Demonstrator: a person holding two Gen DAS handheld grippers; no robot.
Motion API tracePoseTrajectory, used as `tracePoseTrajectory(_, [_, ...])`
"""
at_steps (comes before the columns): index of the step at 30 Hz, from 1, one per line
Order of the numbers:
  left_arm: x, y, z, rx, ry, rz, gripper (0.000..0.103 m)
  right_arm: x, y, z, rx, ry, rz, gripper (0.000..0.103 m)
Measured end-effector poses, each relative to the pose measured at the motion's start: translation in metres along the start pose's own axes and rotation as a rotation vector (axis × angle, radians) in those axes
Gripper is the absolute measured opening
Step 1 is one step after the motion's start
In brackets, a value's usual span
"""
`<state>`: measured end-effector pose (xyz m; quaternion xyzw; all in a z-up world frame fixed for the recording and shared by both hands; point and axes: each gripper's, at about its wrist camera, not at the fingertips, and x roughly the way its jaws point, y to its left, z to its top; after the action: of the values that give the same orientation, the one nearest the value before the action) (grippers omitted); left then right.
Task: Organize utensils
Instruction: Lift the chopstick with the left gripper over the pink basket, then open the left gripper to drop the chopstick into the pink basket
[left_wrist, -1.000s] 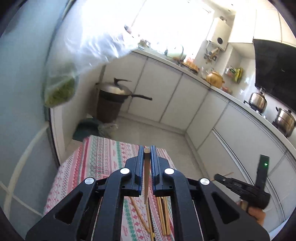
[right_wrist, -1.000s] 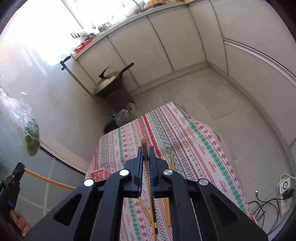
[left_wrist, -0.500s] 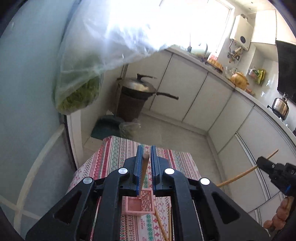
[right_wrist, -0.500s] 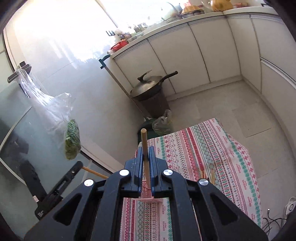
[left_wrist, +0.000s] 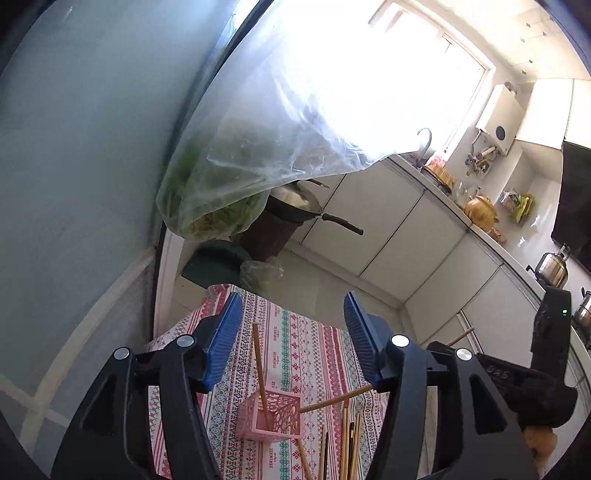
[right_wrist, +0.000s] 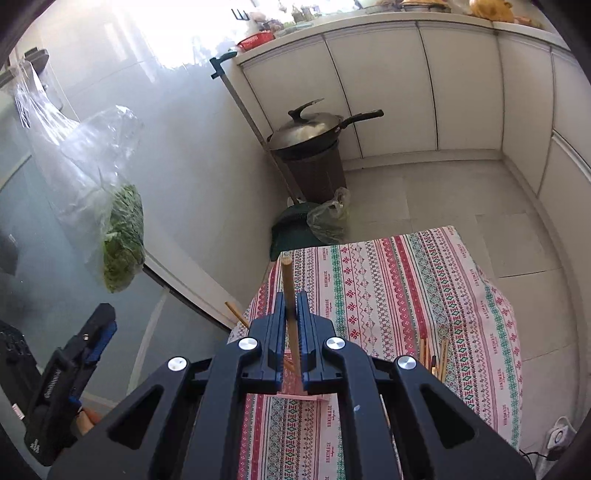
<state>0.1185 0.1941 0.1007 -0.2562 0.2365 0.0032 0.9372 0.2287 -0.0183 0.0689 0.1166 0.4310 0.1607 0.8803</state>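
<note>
Two wrist views over a small table covered with a striped patterned cloth, during the sorting of chopsticks into a pink lattice basket. The left gripper has just been opening: its blue pads now stand well apart and press on nothing, and the chopstick seen between them stands free, its lower end inside the basket and its shaft leaning against the rim. The right gripper is clamped on a second chopstick, which rises above the closed pads — in the left view its other end reaches toward the basket's right rim (whether it already touches the rim cannot be told). More loose chopsticks lie flat on the cloth just beside the basket.

Step in hand, as judged: the left deposit appears complete, and the right one is on approach. The next move calls for tipping the right chopstick steeper so its lower tip clears the rim and drops inside, then releasing — while the open left gripper draws back without knocking the leaning stick or the light basket, and turns to the loose pile.
</note>
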Motion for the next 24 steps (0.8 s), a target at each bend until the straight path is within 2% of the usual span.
tracePoseTrajectory(5, [0.012, 0.002, -0.003, 0.005, 0.052, 0.000, 0.054, 0.047, 0.004, -0.009, 0.018, 0.079, -0.004, 0.007])
tracePoseTrajectory(7, [0.017, -0.002, -0.007, 0.032, 0.071, 0.012, 0.054, 0.051, 0.002, -0.012, 0.040, 0.077, 0.012, 0.008])
tracePoseTrajectory(10, [0.017, -0.008, -0.010, 0.062, 0.071, 0.021, 0.054, 0.040, -0.002, -0.014, 0.046, 0.026, 0.006, 0.016])
tracePoseTrajectory(12, [0.014, -0.013, -0.013, 0.076, 0.068, 0.020, 0.058, 0.027, -0.005, -0.016, 0.040, -0.020, -0.018, 0.029])
tracePoseTrajectory(14, [0.011, -0.019, -0.016, 0.088, 0.060, 0.022, 0.064, 0.012, -0.007, -0.023, 0.017, -0.077, -0.050, 0.030])
tracePoseTrajectory(19, [0.006, -0.040, -0.032, 0.167, 0.034, 0.078, 0.069, -0.019, -0.011, -0.048, -0.046, -0.196, -0.139, 0.043])
tracePoseTrajectory(22, [0.004, -0.054, -0.046, 0.213, 0.020, 0.106, 0.075, -0.033, -0.014, -0.064, -0.081, -0.253, -0.192, 0.051])
tracePoseTrajectory(24, [0.003, -0.064, -0.057, 0.247, 0.015, 0.119, 0.077, -0.042, -0.016, -0.074, -0.102, -0.295, -0.228, 0.064])
